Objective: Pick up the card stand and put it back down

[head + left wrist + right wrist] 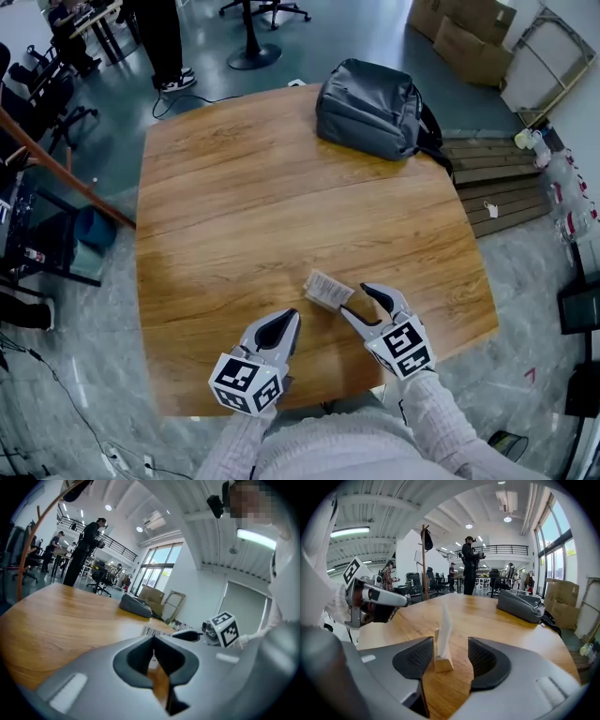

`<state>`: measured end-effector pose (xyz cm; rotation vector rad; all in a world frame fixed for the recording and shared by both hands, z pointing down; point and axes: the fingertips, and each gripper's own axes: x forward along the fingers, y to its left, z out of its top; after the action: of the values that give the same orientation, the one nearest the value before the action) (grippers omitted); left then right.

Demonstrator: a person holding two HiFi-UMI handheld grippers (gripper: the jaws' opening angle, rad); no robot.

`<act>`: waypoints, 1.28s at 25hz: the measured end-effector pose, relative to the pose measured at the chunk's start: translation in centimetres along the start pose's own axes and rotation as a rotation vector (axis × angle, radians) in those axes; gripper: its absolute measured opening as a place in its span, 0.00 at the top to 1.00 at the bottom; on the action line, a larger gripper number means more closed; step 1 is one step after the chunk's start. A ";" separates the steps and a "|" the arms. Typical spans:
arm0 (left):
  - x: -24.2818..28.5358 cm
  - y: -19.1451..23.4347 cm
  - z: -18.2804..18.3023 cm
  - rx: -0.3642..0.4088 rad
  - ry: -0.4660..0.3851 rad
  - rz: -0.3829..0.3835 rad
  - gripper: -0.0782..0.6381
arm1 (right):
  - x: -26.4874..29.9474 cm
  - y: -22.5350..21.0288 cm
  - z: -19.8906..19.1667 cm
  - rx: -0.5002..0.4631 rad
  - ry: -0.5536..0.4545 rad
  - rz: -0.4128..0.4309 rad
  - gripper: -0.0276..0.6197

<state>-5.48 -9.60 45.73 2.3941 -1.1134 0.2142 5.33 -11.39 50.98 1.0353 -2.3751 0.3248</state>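
The card stand [442,644], a small pale wooden block with a white card slotted upright in it, sits on the wooden table [234,206] close to the near edge and a little right of its middle, touched by nothing. It lies just ahead of the right gripper [356,300], whose jaws are spread wide and hold nothing. The right gripper view shows the stand framed in the gap but beyond the fingertips, with both pads clear of it. The card is seen edge-on from there, so its long axis runs along the line the gripper points and its broad faces turn toward the two pads. A straight push forward and a squeeze would likely catch it across the thin way. The left gripper [286,323] hangs near the same edge, beside the stand on its left and slightly farther off, with its jaws pressed together on nothing. The right hand looks the better placed for any lift. A barcode shows on the card in the left gripper view, though no words can be read. Each gripper's cube carries black-and-white square markers. A grey backpack [370,108] rests at the table's far right corner, well apart.
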 end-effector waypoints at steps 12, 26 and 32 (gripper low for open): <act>-0.7 -2.8 2.7 0.087 -0.052 -0.029 0.88 | -6.9 2.6 7.8 0.093 -0.274 0.026 0.80; -1.6 -4.6 3.7 0.105 -0.082 -0.073 0.88 | -6.2 5.7 9.3 0.071 -0.298 0.108 0.96; -1.3 -4.9 3.3 0.122 -0.066 -0.069 0.88 | -5.9 5.9 8.5 0.032 -0.250 0.112 0.96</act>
<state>-2.82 -7.60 40.66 2.5596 -1.0730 0.1861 1.22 -7.25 40.57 1.0100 -2.6664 0.2887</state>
